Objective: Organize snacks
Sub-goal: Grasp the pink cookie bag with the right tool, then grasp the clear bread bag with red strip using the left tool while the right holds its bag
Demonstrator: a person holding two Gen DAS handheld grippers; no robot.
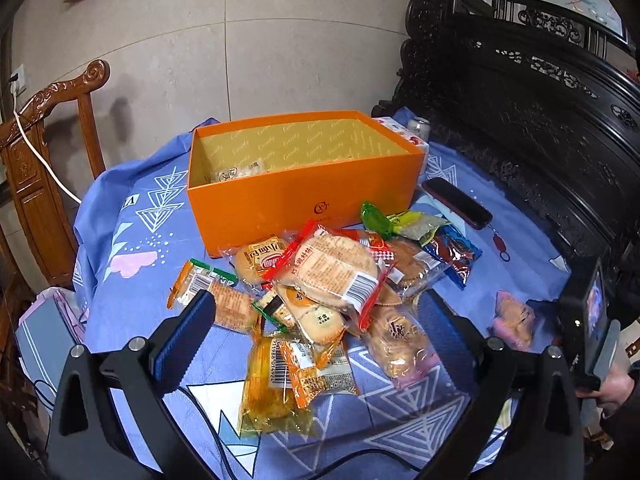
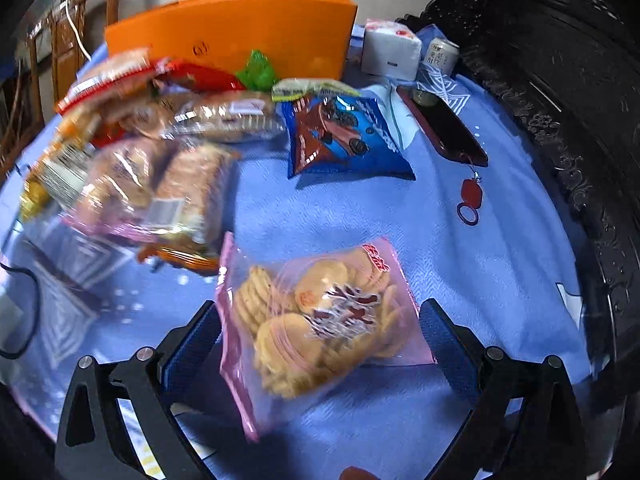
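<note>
Right tool [image 2: 320,344]: jaws wide, straddling pink cookie bag [image 2: 320,320], pads clear of it; bag flat on blue-clothed desk [image 2: 480,280]. Left tool [image 1: 320,336]: jaws wide, empty, poised over snack pile [image 1: 320,280]. Beyond pile: orange box [image 1: 304,200], open-topped, one packet [image 1: 236,174] inside; dark case [image 1: 456,202] just beside box.

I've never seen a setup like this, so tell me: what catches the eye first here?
A big orange box stands open at the back of a blue cloth, nearly empty. In front of it lies a heap of wrapped snacks. Apart from the heap, a pink bag of biscuits lies between the open right gripper's blue pads.
</note>
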